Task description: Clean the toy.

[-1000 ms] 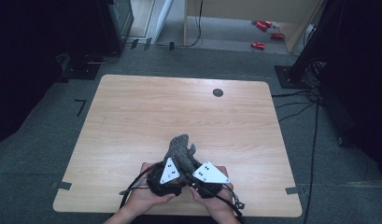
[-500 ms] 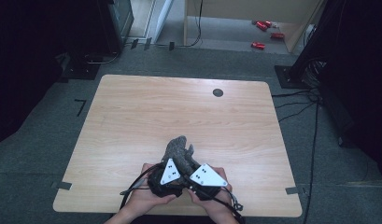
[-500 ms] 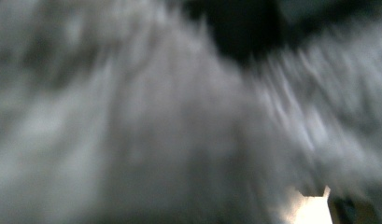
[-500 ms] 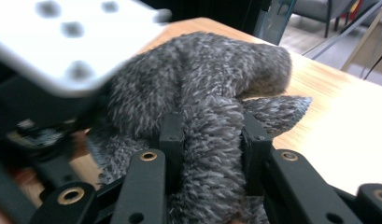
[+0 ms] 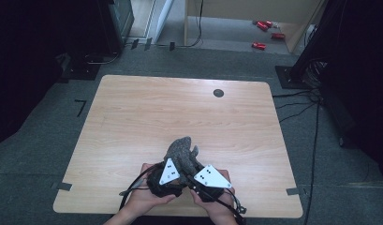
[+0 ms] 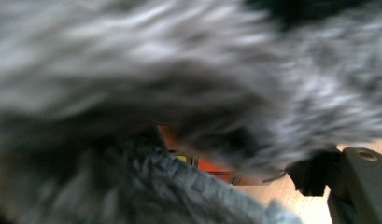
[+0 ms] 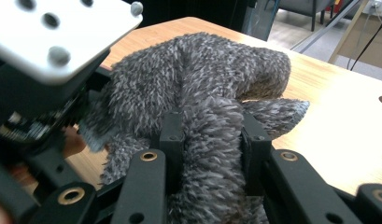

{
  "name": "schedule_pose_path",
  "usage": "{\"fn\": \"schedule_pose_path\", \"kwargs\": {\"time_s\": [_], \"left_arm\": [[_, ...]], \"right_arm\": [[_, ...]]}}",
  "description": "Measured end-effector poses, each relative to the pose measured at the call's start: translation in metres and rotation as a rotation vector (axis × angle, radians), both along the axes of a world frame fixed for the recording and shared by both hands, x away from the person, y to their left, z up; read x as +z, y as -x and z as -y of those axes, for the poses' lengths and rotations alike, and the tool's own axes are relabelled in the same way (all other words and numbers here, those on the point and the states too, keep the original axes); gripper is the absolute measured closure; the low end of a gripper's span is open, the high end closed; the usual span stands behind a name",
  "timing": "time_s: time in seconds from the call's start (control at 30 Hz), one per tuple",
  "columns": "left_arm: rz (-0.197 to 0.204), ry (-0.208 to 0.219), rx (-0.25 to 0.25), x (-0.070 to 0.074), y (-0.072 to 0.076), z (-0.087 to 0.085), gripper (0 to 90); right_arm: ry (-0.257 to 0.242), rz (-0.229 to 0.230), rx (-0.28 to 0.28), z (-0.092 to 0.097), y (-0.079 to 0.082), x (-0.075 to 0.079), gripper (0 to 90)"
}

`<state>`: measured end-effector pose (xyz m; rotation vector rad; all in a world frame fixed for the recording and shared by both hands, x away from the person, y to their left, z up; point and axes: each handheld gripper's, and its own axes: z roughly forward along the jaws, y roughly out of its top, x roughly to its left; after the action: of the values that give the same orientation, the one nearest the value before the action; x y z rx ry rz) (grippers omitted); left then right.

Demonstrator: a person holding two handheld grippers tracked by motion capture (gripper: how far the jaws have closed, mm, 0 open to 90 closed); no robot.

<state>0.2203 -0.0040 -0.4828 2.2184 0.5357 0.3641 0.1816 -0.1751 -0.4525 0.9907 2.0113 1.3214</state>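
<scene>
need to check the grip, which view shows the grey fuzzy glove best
The right gripper view: the grey fuzzy glove is sharp there, a fold pinched by the right gripper. The high view shows the glove small, between both grippers. The left gripper view gives only blurred grey fuzz up close.

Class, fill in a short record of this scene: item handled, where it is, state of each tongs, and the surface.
Item: fuzzy grey glove
Place: near the front edge of the wooden table, between both tongs
Left tongs: shut on the glove, fabric pressed close to its camera
Right tongs: shut on a fold of the glove
Hole: dark round one at the far side
</scene>
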Motion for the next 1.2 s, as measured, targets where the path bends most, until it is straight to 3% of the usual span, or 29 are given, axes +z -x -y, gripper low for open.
{"fn": "schedule_pose_path", "kwargs": {"time_s": [0.17, 0.2, 0.3, 0.47, 0.53, 0.63, 0.73, 0.83, 1.07, 1.2], "left_arm": [[0.006, 0.017, 0.005, 0.004, -0.002, -0.005, 35.3], [-0.001, 0.028, 0.013, 0.004, -0.004, -0.007, 35.3], [-0.010, 0.050, 0.038, 0.005, -0.009, -0.011, 35.3], [-0.016, 0.032, 0.020, 0.002, -0.005, -0.005, 35.3], [-0.002, 0.013, 0.016, 0.002, -0.003, -0.002, 35.3], [-0.004, 0.018, 0.018, 0.002, -0.004, -0.004, 35.3], [-0.015, 0.035, 0.027, 0.003, -0.007, -0.008, 35.3], [-0.020, 0.044, 0.019, 0.002, -0.009, -0.007, 35.3], [-0.004, -0.002, 0.000, 0.000, -0.004, 0.001, 35.3], [-0.009, 0.026, 0.013, 0.003, -0.008, -0.005, 35.3]], "right_arm": [[0.000, 0.004, -0.039, 0.011, -0.011, -0.001, 69.8], [-0.027, -0.013, -0.055, 0.018, -0.014, -0.002, 69.8], [-0.025, -0.010, -0.052, 0.018, -0.011, -0.001, 69.9], [0.026, 0.037, -0.015, -0.001, 0.003, 0.001, 69.4], [0.028, 0.035, -0.015, -0.002, 0.003, 0.001, 69.4], [0.031, 0.041, -0.028, 0.003, -0.005, -0.001, 69.6], [0.017, 0.019, -0.056, 0.011, -0.011, -0.003, 69.7], [-0.031, -0.030, -0.069, 0.017, -0.013, -0.002, 70.3], [0.071, 0.032, -0.023, -0.010, 0.005, 0.001, 70.2], [0.027, 0.011, -0.066, 0.008, -0.008, -0.001, 70.9]]}}
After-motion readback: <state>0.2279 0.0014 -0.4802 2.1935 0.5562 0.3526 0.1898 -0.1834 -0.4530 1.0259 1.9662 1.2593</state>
